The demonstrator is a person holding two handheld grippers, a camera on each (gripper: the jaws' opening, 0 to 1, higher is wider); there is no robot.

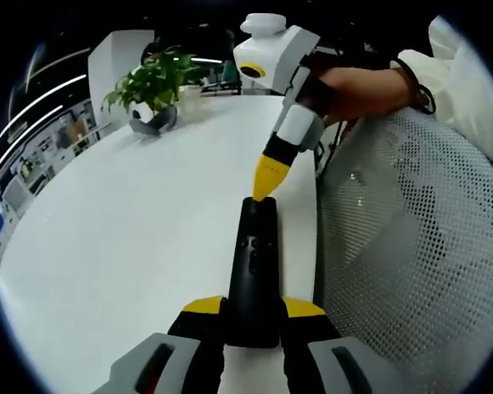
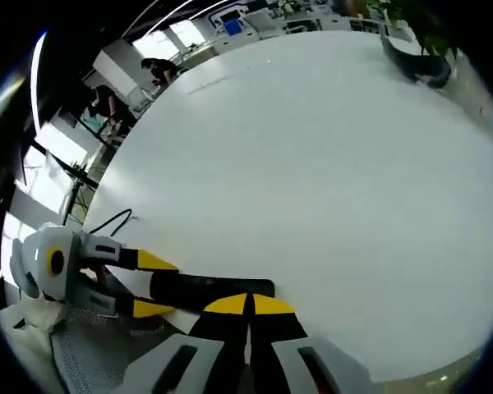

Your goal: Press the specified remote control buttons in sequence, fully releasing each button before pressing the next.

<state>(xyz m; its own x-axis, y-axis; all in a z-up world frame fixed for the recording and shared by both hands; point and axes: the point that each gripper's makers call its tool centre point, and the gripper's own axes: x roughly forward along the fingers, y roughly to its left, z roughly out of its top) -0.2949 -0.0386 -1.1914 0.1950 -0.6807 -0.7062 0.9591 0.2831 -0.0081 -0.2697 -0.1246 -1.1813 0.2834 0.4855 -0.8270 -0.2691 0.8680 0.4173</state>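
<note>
Black remote control lies on the white table near its edge, its near end clamped between the yellow-tipped jaws of the left gripper. Right gripper comes in from above, jaws closed together into one point, tip touching the remote's far end. In the right gripper view, right gripper jaws are pressed together over the remote, with the left gripper holding its other end. Potted plant sits far back on the table. Mesh chair back stands beside the table edge.
</note>
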